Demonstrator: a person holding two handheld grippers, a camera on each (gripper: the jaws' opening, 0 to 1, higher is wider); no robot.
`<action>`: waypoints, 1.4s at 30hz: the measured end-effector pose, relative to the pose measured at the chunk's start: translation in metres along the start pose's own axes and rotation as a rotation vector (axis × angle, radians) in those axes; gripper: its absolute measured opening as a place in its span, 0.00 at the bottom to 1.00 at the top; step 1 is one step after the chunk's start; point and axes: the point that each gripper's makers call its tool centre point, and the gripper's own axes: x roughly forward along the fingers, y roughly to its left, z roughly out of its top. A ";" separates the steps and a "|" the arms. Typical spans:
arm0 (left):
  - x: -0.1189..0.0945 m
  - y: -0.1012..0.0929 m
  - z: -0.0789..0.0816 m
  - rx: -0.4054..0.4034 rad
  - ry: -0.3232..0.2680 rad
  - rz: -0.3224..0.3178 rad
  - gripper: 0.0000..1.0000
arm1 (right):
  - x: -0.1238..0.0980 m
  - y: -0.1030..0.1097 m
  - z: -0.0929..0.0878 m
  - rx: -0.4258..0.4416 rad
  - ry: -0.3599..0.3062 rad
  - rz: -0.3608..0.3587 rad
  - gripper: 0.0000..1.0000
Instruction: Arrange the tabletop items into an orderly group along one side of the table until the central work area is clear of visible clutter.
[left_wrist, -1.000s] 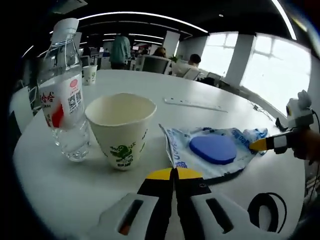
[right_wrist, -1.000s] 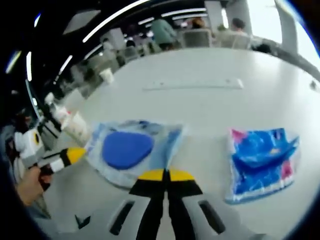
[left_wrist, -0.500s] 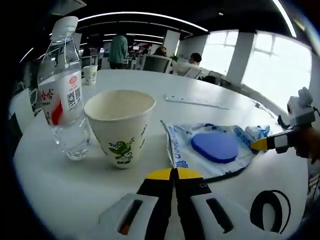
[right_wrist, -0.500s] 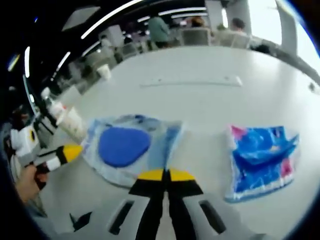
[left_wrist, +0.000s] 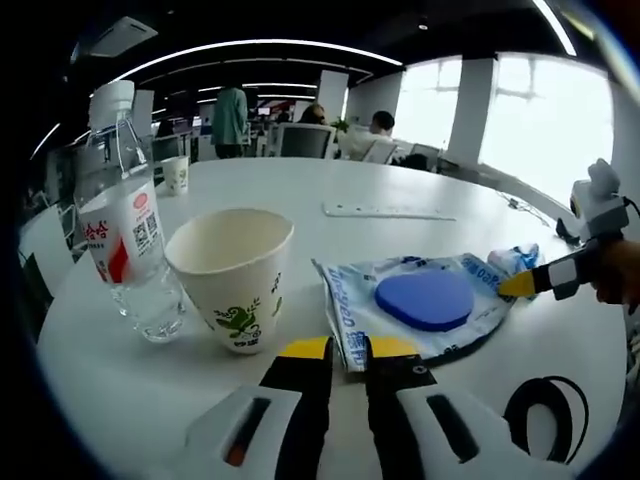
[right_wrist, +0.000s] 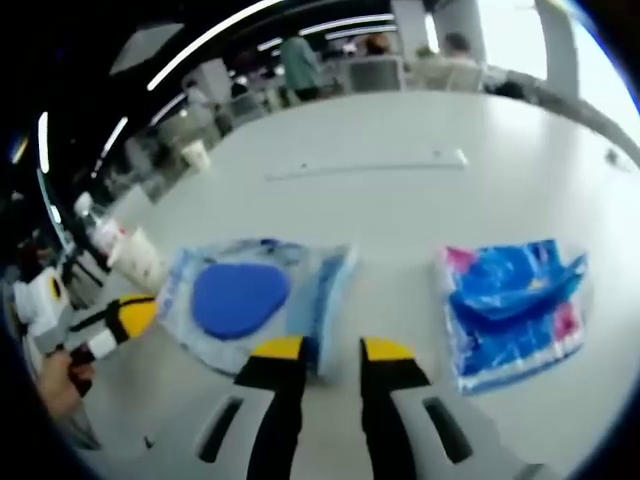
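2 hand-held grippers (left_wrist: 348, 347) (right_wrist: 332, 348) parted beside blue-pad packet (left_wrist: 420, 305).

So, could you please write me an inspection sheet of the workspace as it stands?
Surface: white round table.
Job's things: water bottle upright beside paper cup; clear packet with blue pad; blue wrapper; white ruler.
Clutter: second paper cup at far edge.
Grippers: left hand-held gripper and right hand-held gripper open, each at the packet's edge.
Cables: nothing seen.
Surroundings: office, people seated behind.

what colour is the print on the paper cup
Green, on a cream paper cup; clearest in the left gripper view.
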 end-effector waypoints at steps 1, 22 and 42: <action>-0.001 -0.002 0.001 0.001 -0.003 -0.005 0.14 | -0.002 0.001 0.000 0.001 -0.001 0.001 0.20; -0.017 -0.039 0.019 0.007 -0.038 -0.118 0.46 | -0.042 0.019 0.026 -0.033 -0.134 0.034 0.67; -0.019 -0.083 0.053 0.010 -0.108 -0.191 0.76 | -0.075 -0.017 0.036 -0.143 -0.211 0.039 0.98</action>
